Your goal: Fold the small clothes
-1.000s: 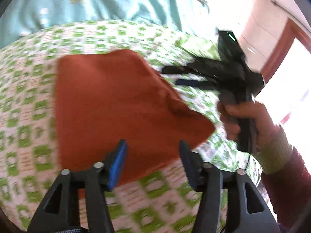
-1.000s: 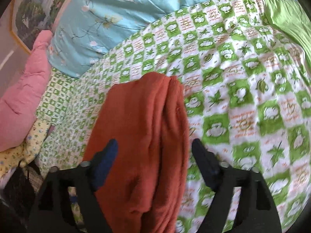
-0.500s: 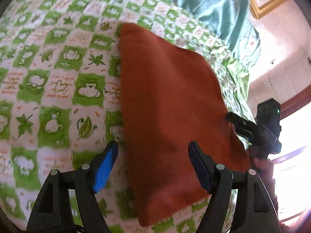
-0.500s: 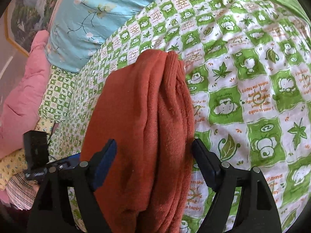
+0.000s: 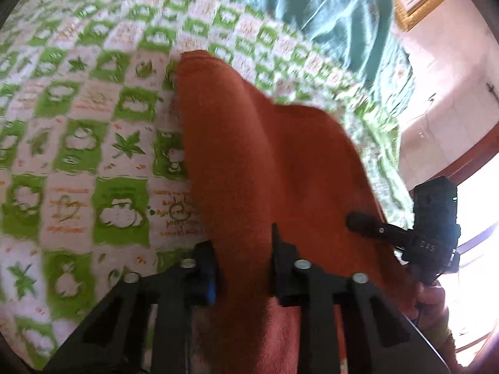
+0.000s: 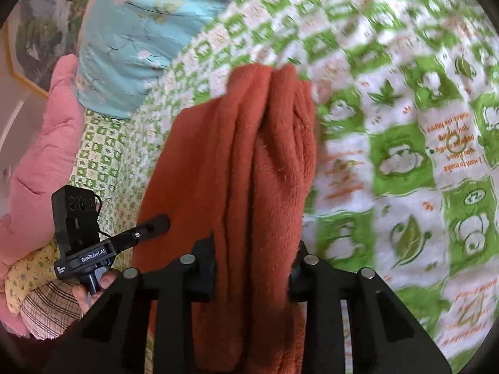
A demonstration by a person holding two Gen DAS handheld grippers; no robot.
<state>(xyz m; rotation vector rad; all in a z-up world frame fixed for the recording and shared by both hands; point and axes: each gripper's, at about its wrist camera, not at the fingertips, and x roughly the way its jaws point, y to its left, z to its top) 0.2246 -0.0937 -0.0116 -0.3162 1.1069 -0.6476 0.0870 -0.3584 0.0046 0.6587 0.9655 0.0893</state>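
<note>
bedspread (image 5: 78, 155) green-checked, fills frame | rust cloth (image 5: 265, 162) centre, long axis lower edge to upper middle, now bunched upward | left gripper (image 5: 243, 265), right gripper (image 6: 252, 268): jaws just closed, pinching cloth's near edge

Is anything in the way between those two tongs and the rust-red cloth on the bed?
Nothing visible. Both tongs have just been closing, and the left tongs and right tongs each already pinch the near edge of the rust-red cloth.
</note>
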